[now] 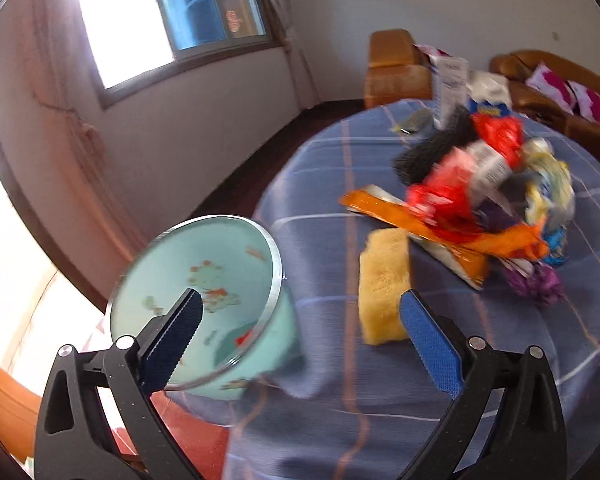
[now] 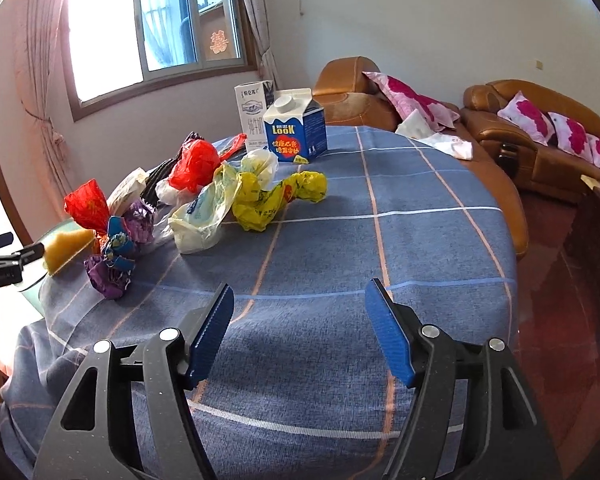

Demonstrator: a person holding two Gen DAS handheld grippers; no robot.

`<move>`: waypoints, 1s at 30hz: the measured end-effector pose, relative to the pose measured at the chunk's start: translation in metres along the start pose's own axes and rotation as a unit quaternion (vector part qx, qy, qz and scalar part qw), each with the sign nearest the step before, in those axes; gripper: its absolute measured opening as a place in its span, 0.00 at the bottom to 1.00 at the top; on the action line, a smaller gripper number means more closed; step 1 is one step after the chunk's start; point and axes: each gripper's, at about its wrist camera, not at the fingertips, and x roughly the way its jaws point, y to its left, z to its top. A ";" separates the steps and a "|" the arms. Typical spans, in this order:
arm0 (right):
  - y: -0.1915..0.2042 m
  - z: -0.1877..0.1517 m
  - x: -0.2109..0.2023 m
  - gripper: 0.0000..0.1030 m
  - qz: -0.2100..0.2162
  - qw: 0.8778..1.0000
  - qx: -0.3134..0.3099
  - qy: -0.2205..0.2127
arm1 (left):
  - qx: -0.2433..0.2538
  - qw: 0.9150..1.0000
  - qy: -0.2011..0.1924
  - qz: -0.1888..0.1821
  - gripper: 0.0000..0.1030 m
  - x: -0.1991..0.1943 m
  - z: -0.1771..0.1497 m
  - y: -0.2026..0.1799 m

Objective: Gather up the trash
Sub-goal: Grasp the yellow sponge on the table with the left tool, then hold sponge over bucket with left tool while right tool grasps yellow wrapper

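Grippers left (image 1: pixel 300 316) and right (image 2: pixel 300 328) spread empty; next move: left pinches yellow sponge (image 1: pixel 384 284) beside teal bin (image 1: pixel 204 300).

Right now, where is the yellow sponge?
The sponge lies on the blue cloth at the table's left edge, between the teal bin and the wrapper pile.

The left gripper (image 1: pixel 300 312) hangs over the worktop (image 1: pixel 440 380) edge with its fingers (image 1: pixel 430 340) spread wide and nothing between them. A mint bin (image 1: pixel 204 292) with a silver rim stands just off the edge, behind the left finger. A yellow sponge (image 1: pixel 384 284) lies near the right finger. Beyond it sits a blurred heap of wrappers (image 1: pixel 480 204), orange, red, purple and black.
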 end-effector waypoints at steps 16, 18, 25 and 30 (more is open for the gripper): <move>0.003 0.001 -0.001 0.66 0.012 1.000 -0.001 -0.007 | 0.037 0.993 0.010 -0.112 0.17 0.007 -0.008 -0.038; 0.005 0.004 0.000 0.66 0.014 1.000 -0.001 -0.004 | 0.036 0.993 0.006 -0.108 0.17 0.001 -0.006 -0.031; 0.020 0.036 0.013 0.50 0.031 0.999 -0.002 -0.008 | -0.001 0.996 -0.032 -0.078 0.17 -0.029 0.012 0.017; 0.022 0.061 0.029 0.45 0.022 1.000 0.010 -0.007 | -0.028 0.998 -0.035 -0.044 0.17 -0.027 0.016 0.049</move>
